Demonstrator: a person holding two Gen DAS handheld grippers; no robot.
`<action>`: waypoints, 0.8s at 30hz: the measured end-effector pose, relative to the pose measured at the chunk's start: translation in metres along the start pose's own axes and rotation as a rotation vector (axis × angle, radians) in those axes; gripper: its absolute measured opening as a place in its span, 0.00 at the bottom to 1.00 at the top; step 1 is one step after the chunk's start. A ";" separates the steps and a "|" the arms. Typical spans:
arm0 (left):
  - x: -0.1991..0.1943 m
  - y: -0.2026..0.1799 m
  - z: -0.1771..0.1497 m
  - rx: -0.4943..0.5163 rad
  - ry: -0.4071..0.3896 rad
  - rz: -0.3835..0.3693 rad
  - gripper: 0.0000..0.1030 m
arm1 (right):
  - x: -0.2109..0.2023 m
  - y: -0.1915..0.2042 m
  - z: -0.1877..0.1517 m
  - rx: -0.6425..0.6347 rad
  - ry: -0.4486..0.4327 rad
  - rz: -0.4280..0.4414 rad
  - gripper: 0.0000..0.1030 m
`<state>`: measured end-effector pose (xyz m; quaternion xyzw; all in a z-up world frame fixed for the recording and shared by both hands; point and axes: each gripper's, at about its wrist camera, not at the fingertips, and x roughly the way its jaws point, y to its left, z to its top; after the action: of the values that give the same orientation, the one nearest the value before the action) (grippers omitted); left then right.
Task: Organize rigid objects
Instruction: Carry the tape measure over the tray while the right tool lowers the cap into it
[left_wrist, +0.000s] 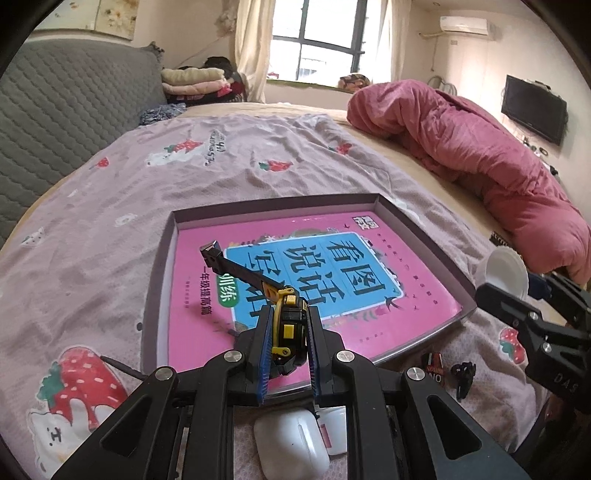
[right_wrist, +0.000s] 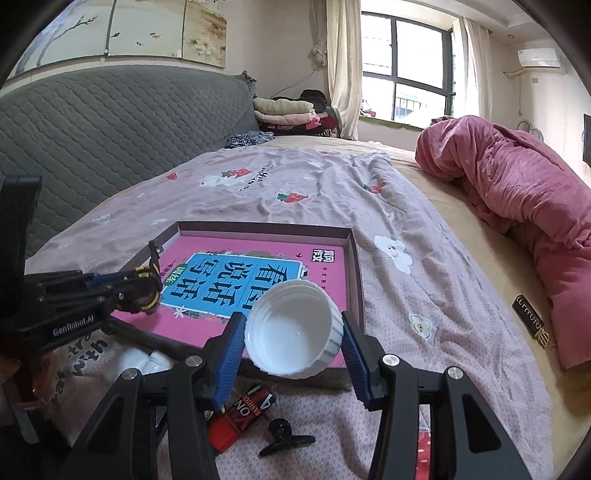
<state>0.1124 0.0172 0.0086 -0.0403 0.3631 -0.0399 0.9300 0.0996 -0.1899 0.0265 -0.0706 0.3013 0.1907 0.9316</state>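
The left gripper is clamping a tape measure over the tray, which is holding only a pink book. The right gripper is gripping a white lid at the tray's near edge. An earbud case, hair clip and red card are lying unsorted on the bed.

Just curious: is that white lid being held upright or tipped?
Tipped. The white lid, between the right hand-held gripper fingers, shows its hollow, empty inside to the camera, above the tray edge.

Daylight coming thru window w/ curtains; grey headboard left of jaws, TV hanging right.
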 end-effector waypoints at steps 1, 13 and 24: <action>0.002 -0.001 0.000 0.003 0.004 -0.004 0.17 | 0.001 -0.001 0.000 0.001 0.000 0.000 0.50; 0.018 -0.012 -0.008 0.047 0.049 -0.033 0.17 | 0.012 -0.007 0.005 0.021 0.010 0.001 0.50; 0.024 -0.019 -0.013 0.057 0.078 -0.088 0.17 | 0.021 -0.008 0.007 0.022 0.025 0.001 0.50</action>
<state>0.1205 -0.0048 -0.0151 -0.0282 0.3956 -0.0926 0.9133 0.1222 -0.1893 0.0201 -0.0624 0.3152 0.1867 0.9284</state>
